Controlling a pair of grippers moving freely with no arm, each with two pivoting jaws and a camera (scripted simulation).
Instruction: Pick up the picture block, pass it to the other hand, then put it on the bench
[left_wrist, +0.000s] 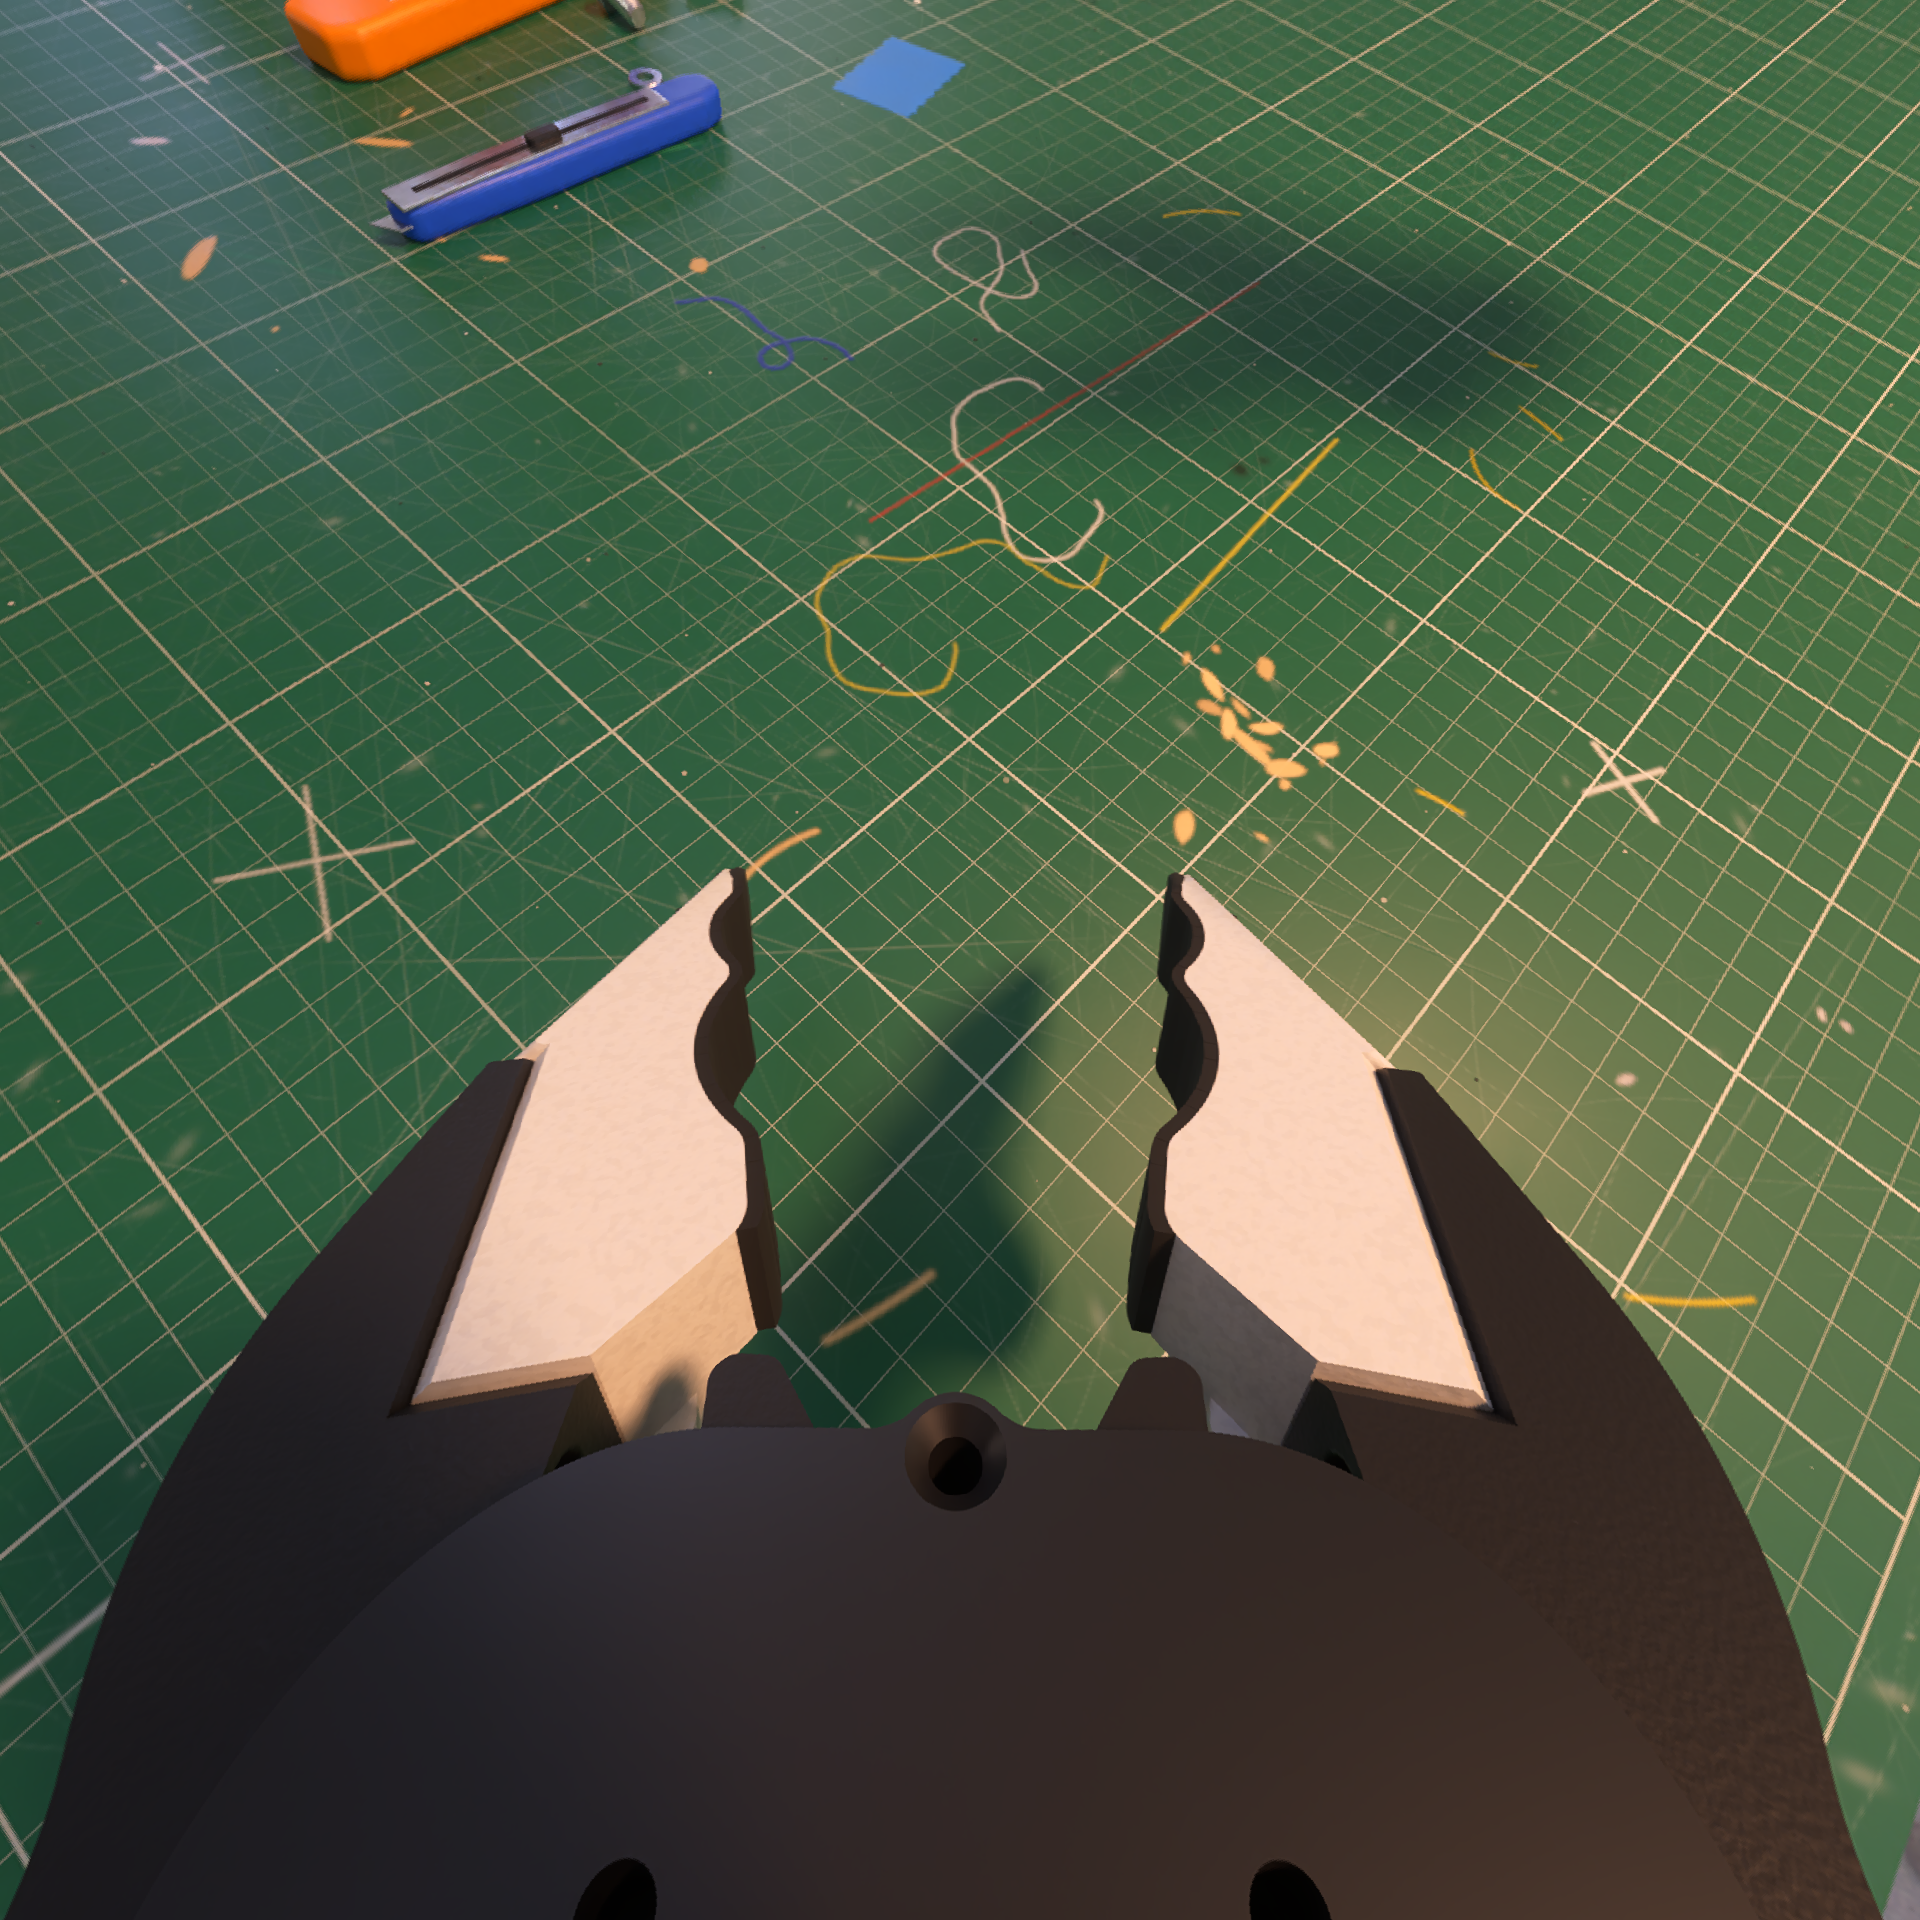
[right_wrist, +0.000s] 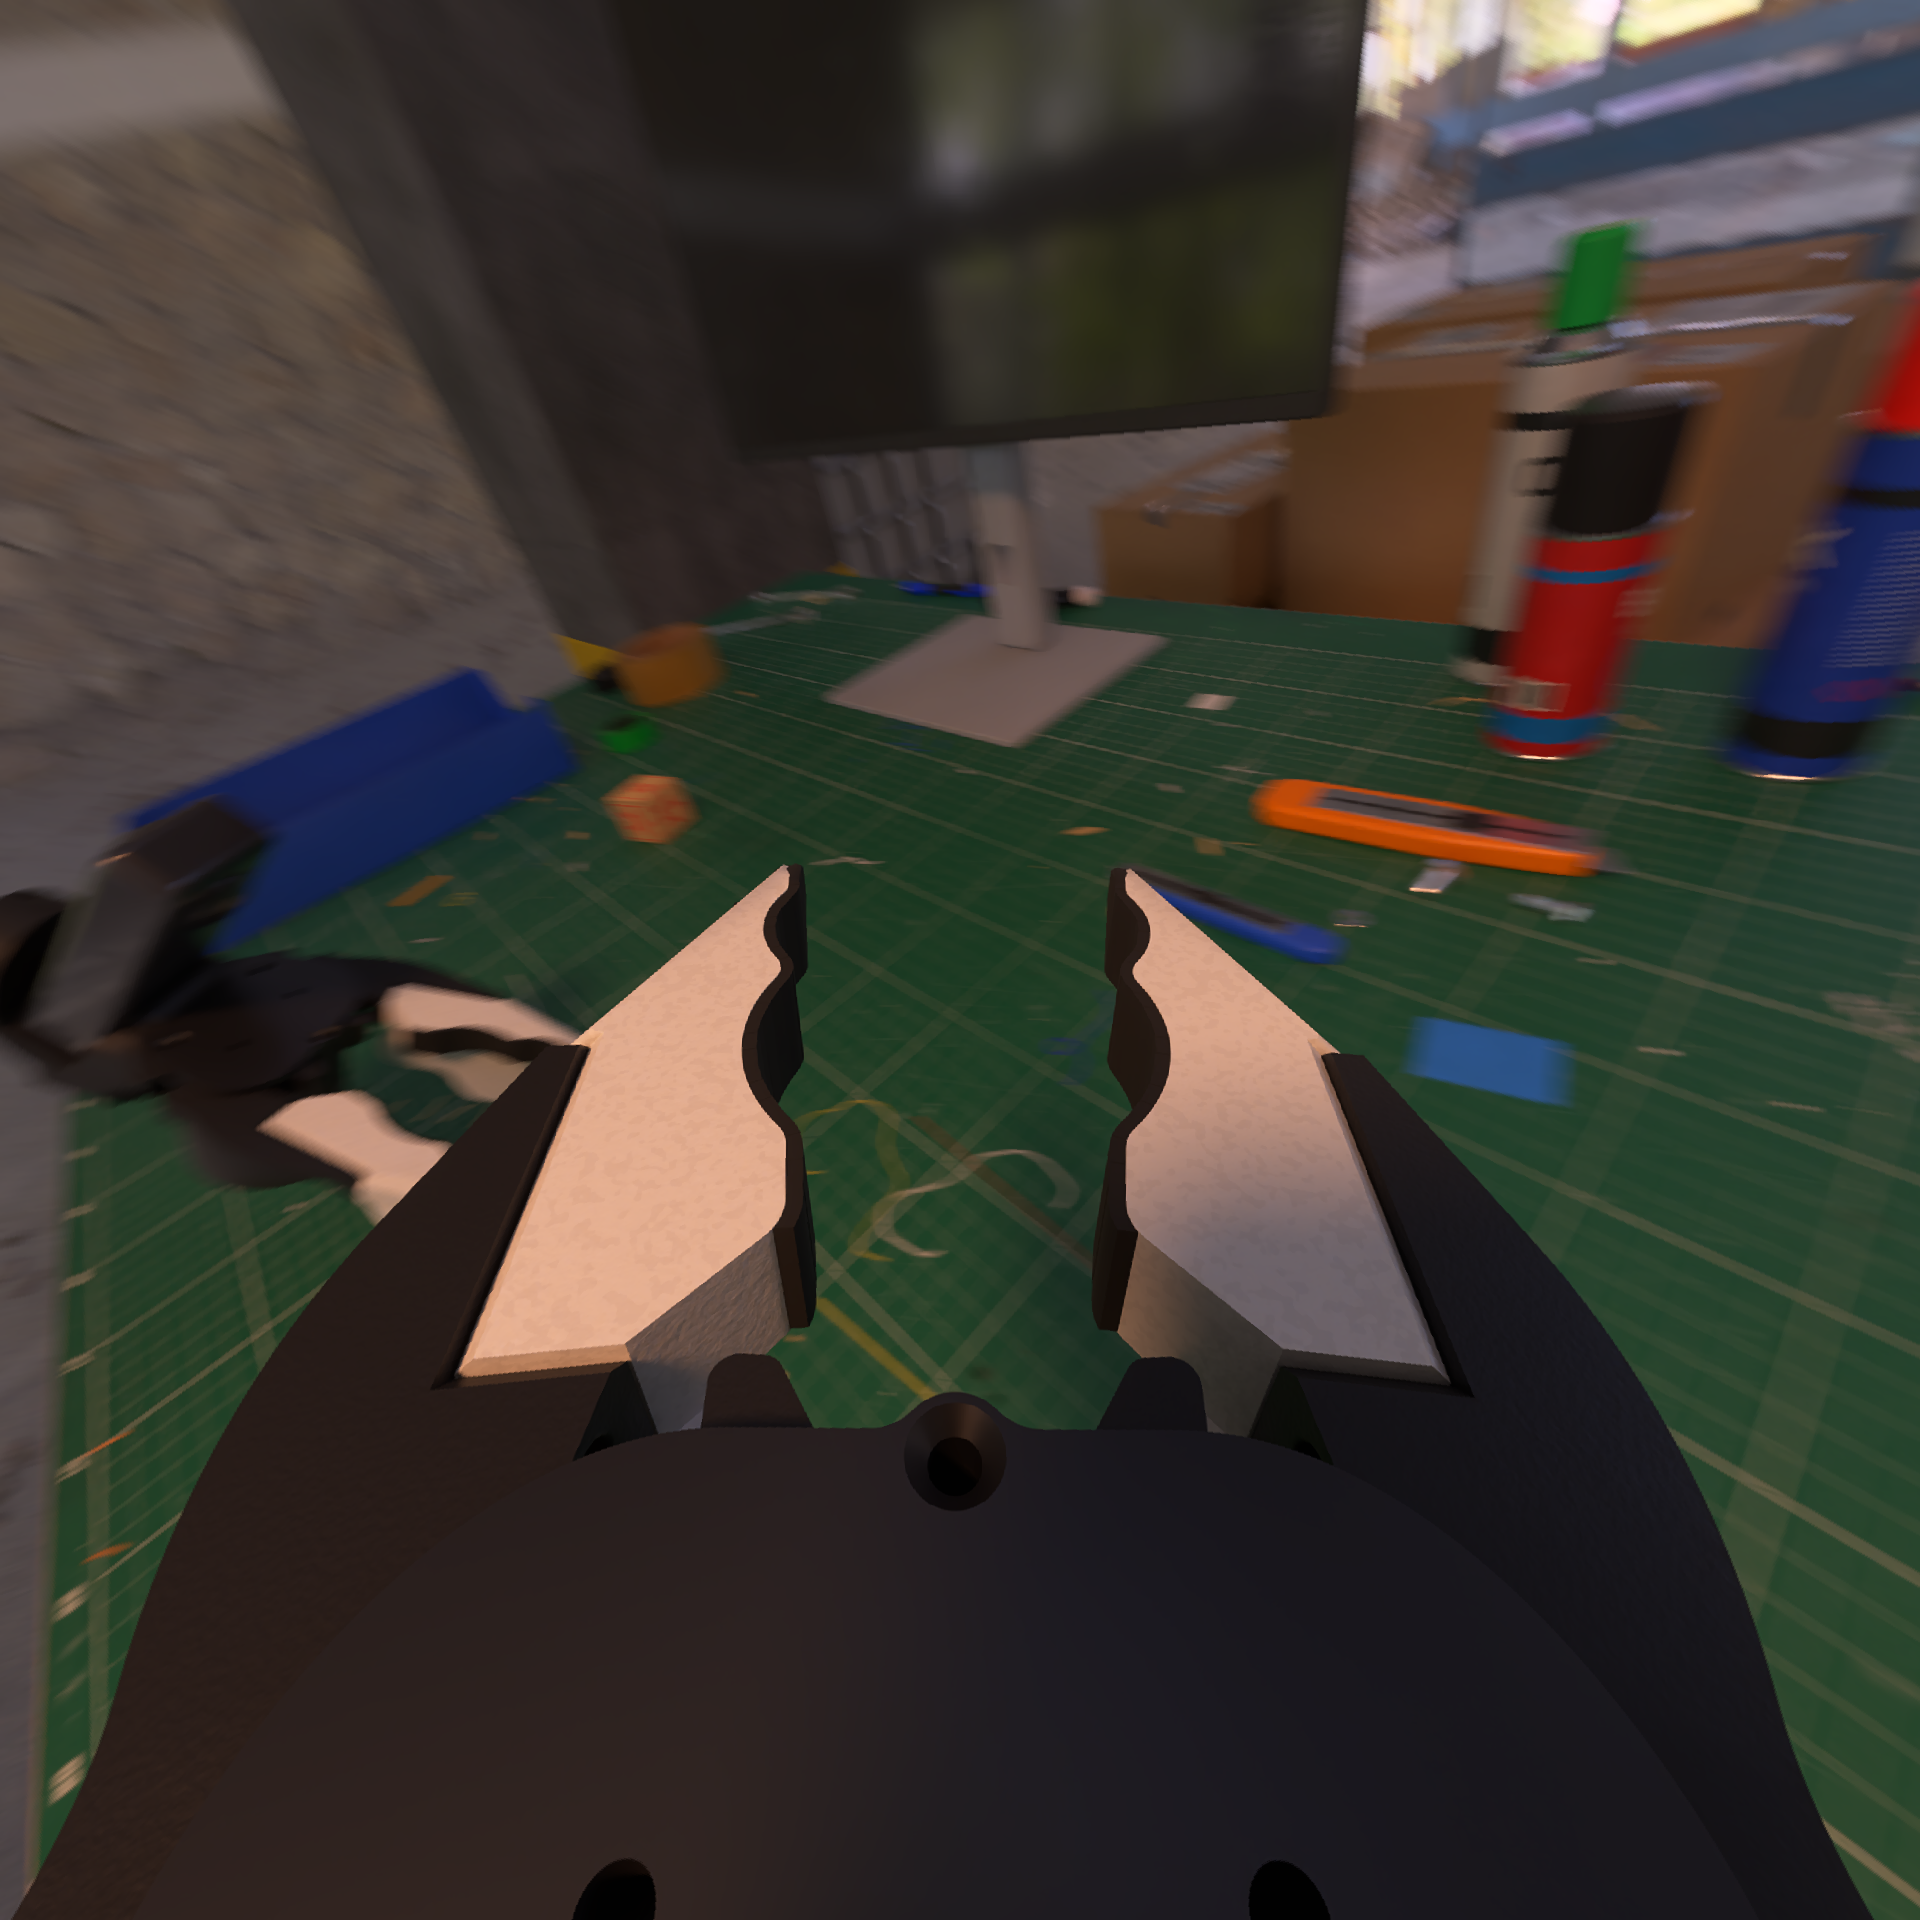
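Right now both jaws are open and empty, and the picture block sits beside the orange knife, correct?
Not quite. The picture block sits beside the blue bench, far from the orange knife; the right wrist view shows it. Left gripper and right gripper are open and empty.

Left gripper (left_wrist: 958, 883) agape over green mat (left_wrist: 520, 644), blue knife (left_wrist: 556, 156), orange knife (left_wrist: 400, 33)

A dark monitor (right_wrist: 997, 208) stands on the green cutting mat (right_wrist: 1558, 1195), cardboard boxes (right_wrist: 1382, 499) behind.
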